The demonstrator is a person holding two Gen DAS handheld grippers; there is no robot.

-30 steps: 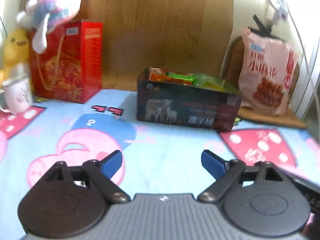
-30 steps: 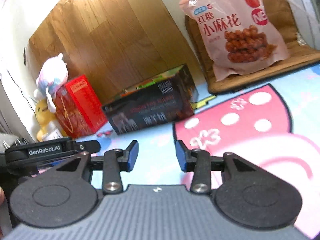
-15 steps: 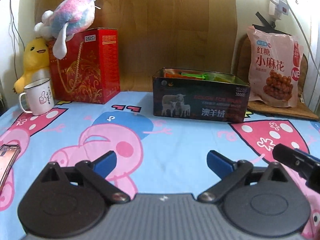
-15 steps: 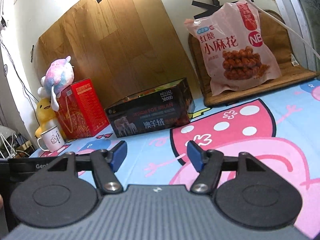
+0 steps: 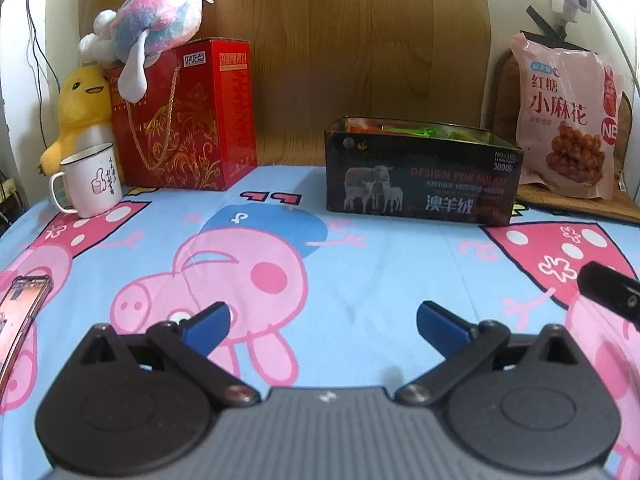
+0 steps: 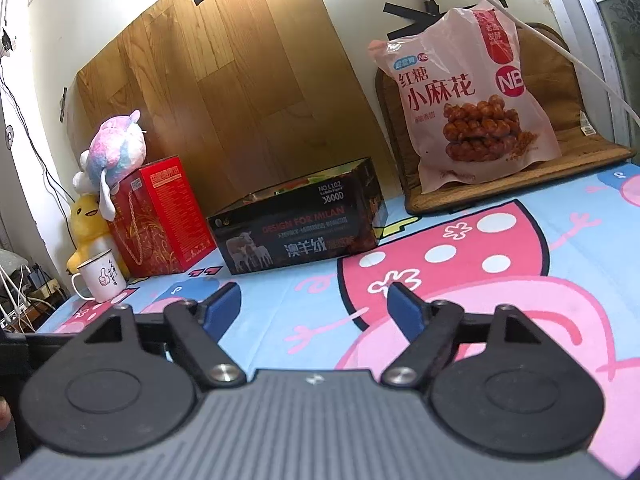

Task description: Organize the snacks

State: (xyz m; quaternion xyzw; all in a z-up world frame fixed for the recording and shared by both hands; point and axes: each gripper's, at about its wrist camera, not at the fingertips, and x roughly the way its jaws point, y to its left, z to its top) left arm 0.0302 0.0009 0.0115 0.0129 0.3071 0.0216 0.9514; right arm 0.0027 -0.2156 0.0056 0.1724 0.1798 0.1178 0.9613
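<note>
A dark open box point(image 5: 424, 184) printed with sheep stands at the back of the bed; orange and green snack packets point(image 5: 404, 128) show inside it. It also shows in the right wrist view point(image 6: 296, 232). A big pink snack bag point(image 5: 568, 120) leans upright at the back right, also seen in the right wrist view point(image 6: 472, 96). My left gripper point(image 5: 322, 322) is open and empty, well short of the box. My right gripper point(image 6: 314, 306) is open and empty, low over the sheet.
A red gift box point(image 5: 188, 120) with a pink plush toy point(image 5: 156, 28) on top stands at the back left. A yellow duck plush point(image 5: 82, 108) and a white mug point(image 5: 92, 180) sit beside it. A phone point(image 5: 20, 312) lies at the left edge.
Both grippers have pulled back from the box and levelled out. The right gripper's jaws have opened wider. The left gripper stays open.
</note>
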